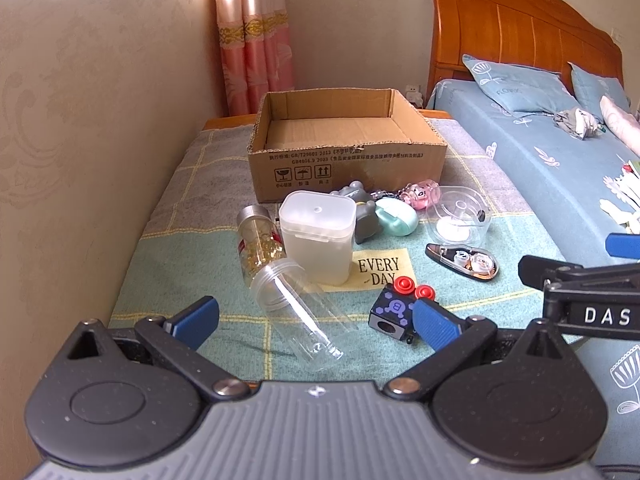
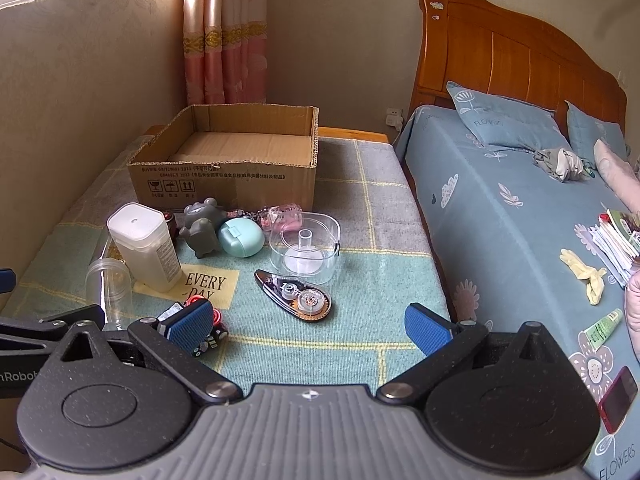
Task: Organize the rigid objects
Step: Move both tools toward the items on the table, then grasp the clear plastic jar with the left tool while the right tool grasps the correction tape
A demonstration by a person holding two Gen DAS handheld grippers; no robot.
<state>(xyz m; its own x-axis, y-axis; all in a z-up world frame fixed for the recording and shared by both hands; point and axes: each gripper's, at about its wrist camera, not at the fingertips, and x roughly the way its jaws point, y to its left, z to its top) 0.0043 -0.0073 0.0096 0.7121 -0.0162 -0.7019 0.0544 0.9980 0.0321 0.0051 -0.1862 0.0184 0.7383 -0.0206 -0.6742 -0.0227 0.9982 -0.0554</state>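
An open, empty cardboard box [image 1: 344, 148] stands at the back of a cloth-covered table [image 1: 192, 256]. In front of it lie a clear plastic jar [image 1: 300, 316] on its side, a pill bottle [image 1: 258, 246], a frosted lidded container [image 1: 318, 236], a grey figurine [image 1: 362, 212], a mint case [image 1: 396, 216], a pink keychain [image 1: 420, 194], a clear tape holder [image 1: 458, 216], a correction tape [image 1: 464, 260] and a dark sharpener toy with red wheels [image 1: 394, 312]. My left gripper [image 1: 316, 322] is open, its jaws astride the clear jar. My right gripper [image 2: 308, 326] is open above the table's front, before the correction tape [image 2: 296, 296].
A wall runs along the table's left side. A bed [image 2: 520, 240] with blue sheets and pillows lies right of the table, with papers, a tube and a red phone [image 2: 618, 398] on it. A pink curtain [image 1: 252, 40] hangs behind the box.
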